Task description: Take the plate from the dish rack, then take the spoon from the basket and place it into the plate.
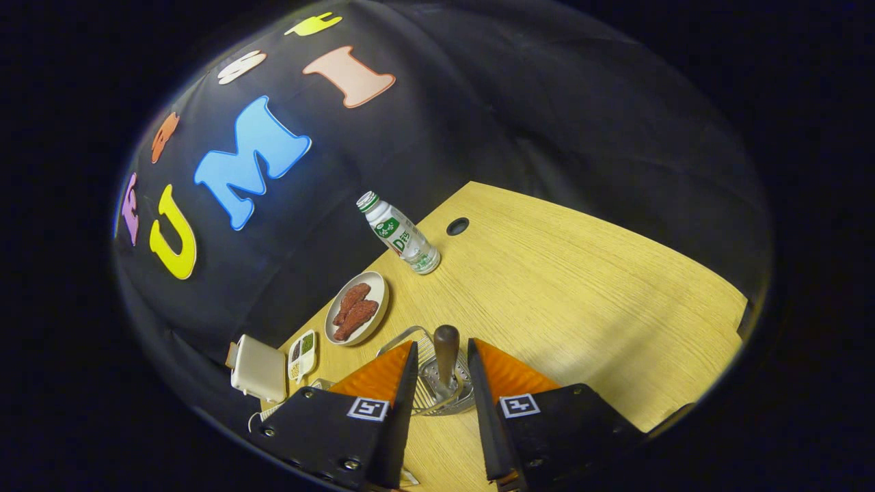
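Gripper (443, 372) released, fingers astride the spoon (447, 348), upright in the wire basket (437, 389) on the bench (581, 301). Advised: centre on the brown handle, clench squarely, lift straight to clear the wires. Empty plate not identified; nearby dish (357, 307) carries food.

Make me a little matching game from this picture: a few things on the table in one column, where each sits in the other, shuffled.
Things:
1. bottle
2. spoon handle
3. small plate of reddish pieces
4. white box

Places:
A. between the open gripper fingers, upright in the wire basket
B. next to the round hole in the table
C. at the table's edge, beside the divided tray
D. between the bottle and the divided tray

Pairs: 1-B, 2-A, 3-D, 4-C
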Demonstrator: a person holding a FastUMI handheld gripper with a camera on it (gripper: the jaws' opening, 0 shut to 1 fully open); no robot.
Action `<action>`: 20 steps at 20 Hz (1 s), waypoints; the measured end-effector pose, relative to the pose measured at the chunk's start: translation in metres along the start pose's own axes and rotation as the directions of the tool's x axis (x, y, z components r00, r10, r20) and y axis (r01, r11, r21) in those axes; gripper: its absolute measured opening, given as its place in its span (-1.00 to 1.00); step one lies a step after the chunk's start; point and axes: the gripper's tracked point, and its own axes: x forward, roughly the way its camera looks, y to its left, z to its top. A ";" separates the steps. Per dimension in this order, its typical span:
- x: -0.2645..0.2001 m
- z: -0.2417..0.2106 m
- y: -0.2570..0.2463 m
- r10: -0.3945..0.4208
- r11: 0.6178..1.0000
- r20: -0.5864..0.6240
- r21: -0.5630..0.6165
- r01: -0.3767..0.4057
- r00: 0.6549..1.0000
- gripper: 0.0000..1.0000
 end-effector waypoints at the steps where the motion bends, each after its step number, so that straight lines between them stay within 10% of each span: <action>1: 0.015 -0.002 -0.002 -0.017 1.000 0.006 0.013 0.017 1.000 -0.39; 4: 0.021 0.001 0.002 -0.019 1.000 0.007 0.006 0.019 1.000 -0.82; 20: -0.026 0.061 0.048 0.064 0.977 0.080 -0.208 -0.046 0.995 -0.83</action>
